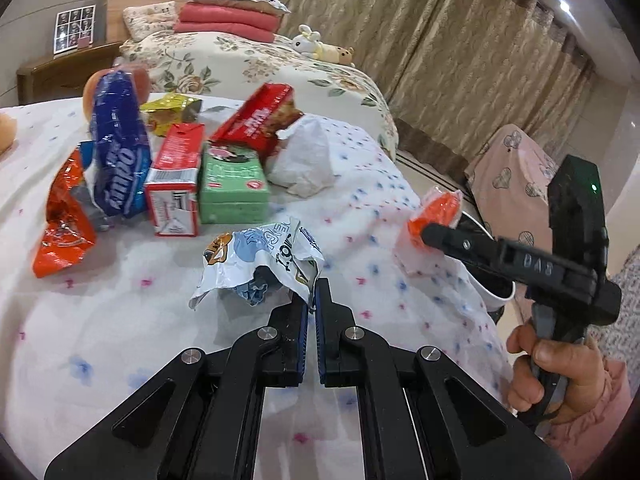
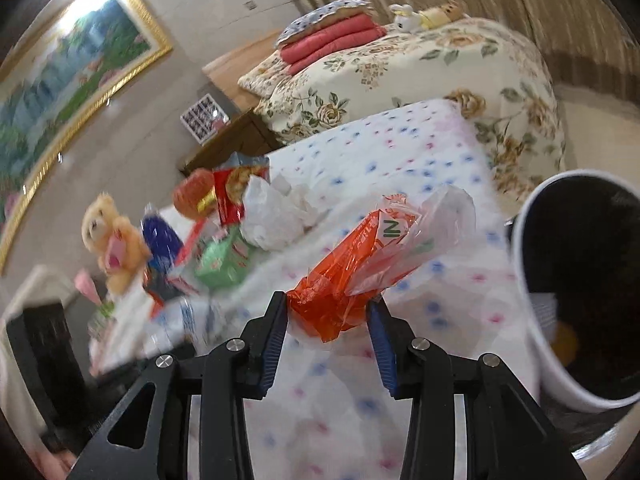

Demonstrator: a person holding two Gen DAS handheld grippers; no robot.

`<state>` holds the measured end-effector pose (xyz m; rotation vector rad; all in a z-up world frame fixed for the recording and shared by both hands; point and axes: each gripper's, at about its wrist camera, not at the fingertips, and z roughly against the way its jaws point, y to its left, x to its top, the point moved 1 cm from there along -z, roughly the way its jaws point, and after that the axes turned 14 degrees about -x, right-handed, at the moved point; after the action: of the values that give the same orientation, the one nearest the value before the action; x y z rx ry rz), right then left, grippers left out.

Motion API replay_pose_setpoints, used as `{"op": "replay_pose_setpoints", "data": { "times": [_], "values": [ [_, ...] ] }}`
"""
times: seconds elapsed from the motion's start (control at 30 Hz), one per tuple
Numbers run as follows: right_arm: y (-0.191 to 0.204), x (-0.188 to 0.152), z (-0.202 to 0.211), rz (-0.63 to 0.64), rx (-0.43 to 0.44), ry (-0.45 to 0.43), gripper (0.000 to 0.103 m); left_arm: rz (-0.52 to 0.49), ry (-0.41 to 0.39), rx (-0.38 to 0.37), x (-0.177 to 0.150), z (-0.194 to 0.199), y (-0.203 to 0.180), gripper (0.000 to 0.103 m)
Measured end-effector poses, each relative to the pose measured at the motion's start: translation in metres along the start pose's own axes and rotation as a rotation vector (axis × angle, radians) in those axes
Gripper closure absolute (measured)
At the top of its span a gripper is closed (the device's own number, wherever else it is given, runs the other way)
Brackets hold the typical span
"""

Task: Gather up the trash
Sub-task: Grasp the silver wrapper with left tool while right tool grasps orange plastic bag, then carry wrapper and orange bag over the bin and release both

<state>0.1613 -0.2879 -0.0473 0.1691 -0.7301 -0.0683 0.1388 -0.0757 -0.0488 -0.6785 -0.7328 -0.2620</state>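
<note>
A crumpled white-and-blue wrapper (image 1: 256, 260) is pinched at its edge by my left gripper (image 1: 312, 300), which is shut on it just above the dotted bedsheet (image 1: 120, 320). My right gripper (image 2: 328, 314) is shut on an orange-and-clear plastic wrapper (image 2: 360, 268) and holds it off the sheet. In the left wrist view that right gripper (image 1: 426, 236) carries the orange wrapper (image 1: 438, 210) near the bed's right edge, with a hand on its handle. A white bin (image 2: 560, 380) with a dark inside stands to the right of the orange wrapper.
More trash lies on the sheet: a blue pack (image 1: 120, 152), red carton (image 1: 176, 184), green box (image 1: 232, 188), red biscuit box (image 1: 256, 120), white paper bag (image 1: 308, 160), orange bag (image 1: 64, 220). A teddy bear (image 2: 112, 240) sits at the far side. A floral bed (image 1: 260, 64) stands behind.
</note>
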Motion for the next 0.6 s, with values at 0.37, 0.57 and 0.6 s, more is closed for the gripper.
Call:
{"op": "replay_pose_setpoints", "data": {
  "times": [0.37, 0.57, 0.6],
  "values": [
    [-0.048, -0.015, 0.033, -0.048, -0.108, -0.06, 0.062, -0.073, 0.038, -0.053, 0.002, -0.022, -0.04, 0.1],
    [-0.071, -0.018, 0.044, -0.086, -0.137, -0.081, 0.062, -0.129, 0.065, -0.095, 0.007, -0.045, -0.071, 0.1],
    [-0.076, -0.019, 0.045, -0.091, -0.143, -0.083, 0.062, -0.138, 0.073, -0.103, 0.007, -0.05, -0.077, 0.1]
  ]
}}
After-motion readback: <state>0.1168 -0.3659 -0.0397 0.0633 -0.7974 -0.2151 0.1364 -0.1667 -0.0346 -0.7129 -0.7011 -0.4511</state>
